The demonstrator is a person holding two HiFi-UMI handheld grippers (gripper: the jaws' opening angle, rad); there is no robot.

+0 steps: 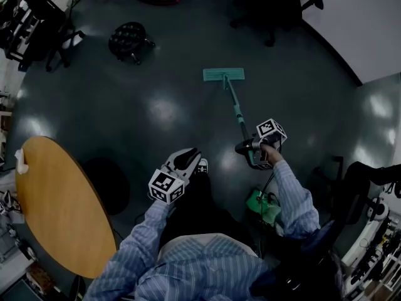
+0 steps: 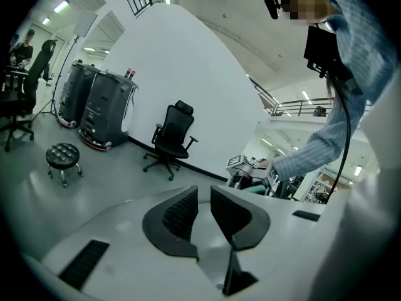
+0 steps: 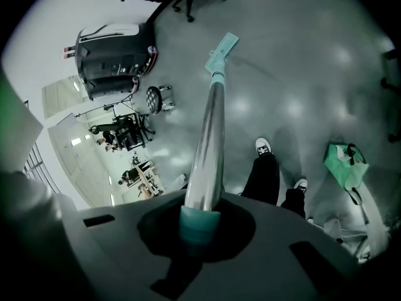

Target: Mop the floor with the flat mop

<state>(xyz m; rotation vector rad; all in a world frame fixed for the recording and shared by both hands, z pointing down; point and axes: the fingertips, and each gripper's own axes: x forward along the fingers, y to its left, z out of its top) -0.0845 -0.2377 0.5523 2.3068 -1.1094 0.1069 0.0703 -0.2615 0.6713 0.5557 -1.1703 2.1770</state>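
My right gripper (image 3: 199, 229) was clamped on the mop (image 1: 233, 105) at its teal end grip; the pad (image 1: 223, 75) lay flat on the floor (image 1: 156, 111), upper centre. The left gripper (image 2: 202, 213) hung empty, jaws narrowly apart. The pole looked stiff, light, possibly slick; take it mid-pole.

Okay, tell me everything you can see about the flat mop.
The flat mop has a teal rectangular head lying flat on the shiny grey floor, ahead of the person. Its slim handle, metal-looking with teal ends, slants back to the right gripper, whose jaws are shut on its teal grip. Nothing else touches it.
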